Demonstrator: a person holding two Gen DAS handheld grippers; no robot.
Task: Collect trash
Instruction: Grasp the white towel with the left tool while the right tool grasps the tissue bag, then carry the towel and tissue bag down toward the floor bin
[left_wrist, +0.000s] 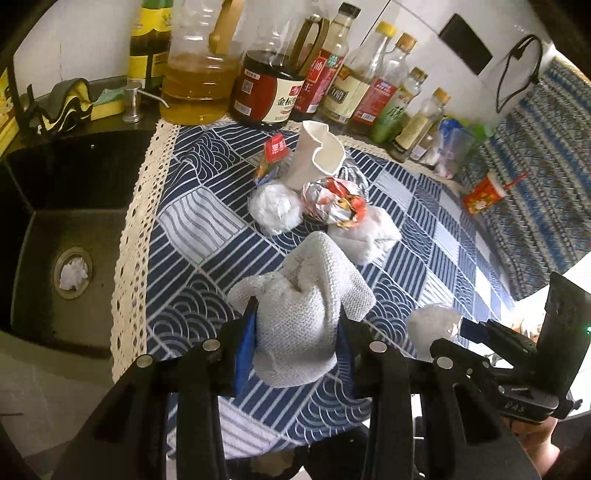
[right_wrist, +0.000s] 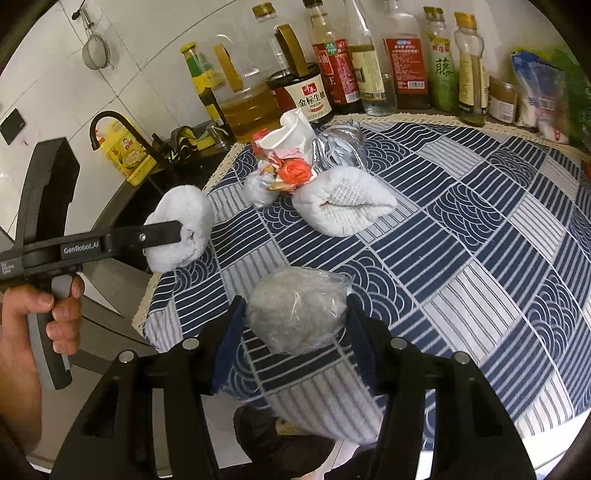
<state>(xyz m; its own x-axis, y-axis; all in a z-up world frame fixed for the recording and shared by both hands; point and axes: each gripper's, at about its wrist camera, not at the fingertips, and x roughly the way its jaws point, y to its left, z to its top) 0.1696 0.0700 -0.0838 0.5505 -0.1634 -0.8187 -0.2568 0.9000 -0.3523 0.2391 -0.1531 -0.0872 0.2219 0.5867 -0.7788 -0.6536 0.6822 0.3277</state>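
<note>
Blue-and-white patterned cloth (right_wrist: 461, 229) covers the desk, its lace hem running along the 9 o'clock side in the left wrist view, right beside the black sink (left_wrist: 74, 206), where a white wad (left_wrist: 74, 275) sits in the drain. A row of bottles (right_wrist: 369, 66) lines the far edge at 12 o'clock. The widest bare stretch of cloth lies from 1 to 4 o'clock in the right wrist view.

A white knitted rag (left_wrist: 306, 314), bunched and soft, is clenched between the jaws of the left gripper (left_wrist: 295, 332) and hangs clear of the cloth near the desk's sink-side edge. A second white rag (right_wrist: 347, 206) lies folded at mid-desk, touching the trash heap. That heap, toward 12 o'clock, holds a crushed white paper cup (right_wrist: 291, 133), a clear crumpled plastic wrapper (right_wrist: 340, 147), red-and-silver foil wrappers (right_wrist: 291, 173) and a small white plastic ball (right_wrist: 258, 190).

A grey-white wad wrapped in clear film (right_wrist: 295, 314) is grasped between the jaws of the right gripper (right_wrist: 295, 325), over the near hem of the cloth at 6 o'clock. A red snack packet (left_wrist: 484, 194) lies alone near the far right corner at 2 o'clock in the left wrist view.
</note>
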